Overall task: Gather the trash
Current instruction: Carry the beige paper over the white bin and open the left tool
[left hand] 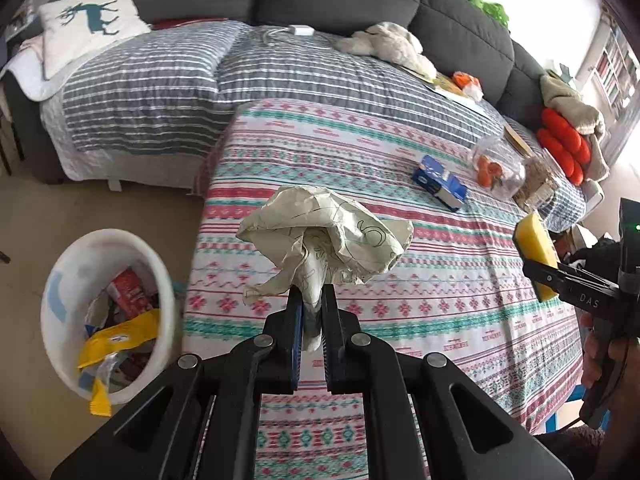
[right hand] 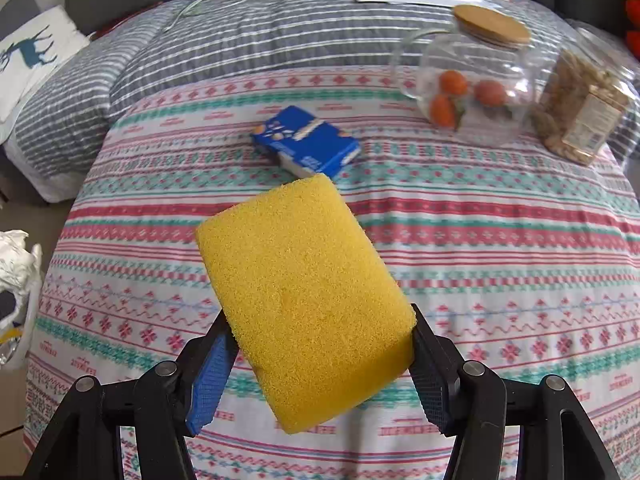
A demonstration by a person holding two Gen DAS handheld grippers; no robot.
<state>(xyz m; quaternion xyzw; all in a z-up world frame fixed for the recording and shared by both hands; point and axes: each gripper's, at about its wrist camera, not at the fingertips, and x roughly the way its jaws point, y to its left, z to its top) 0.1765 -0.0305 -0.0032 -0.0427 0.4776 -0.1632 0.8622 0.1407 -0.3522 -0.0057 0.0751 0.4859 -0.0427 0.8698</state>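
Both grippers hold something above the patterned cloth.

The left gripper (left hand: 311, 294) is clamped on a crumpled paper (left hand: 324, 236), whose bulk fans out just past the fingertips, above the cloth (left hand: 440, 280) and to the right of the white bin (left hand: 160, 272) on the floor, which holds wrappers. The right gripper (right hand: 320, 320) grips a yellow sponge (right hand: 304, 300) by its two sides, tilted, over the cloth. A blue carton (right hand: 306, 140) lies on the cloth beyond the sponge, with a glass jar (right hand: 468, 88) farther right.
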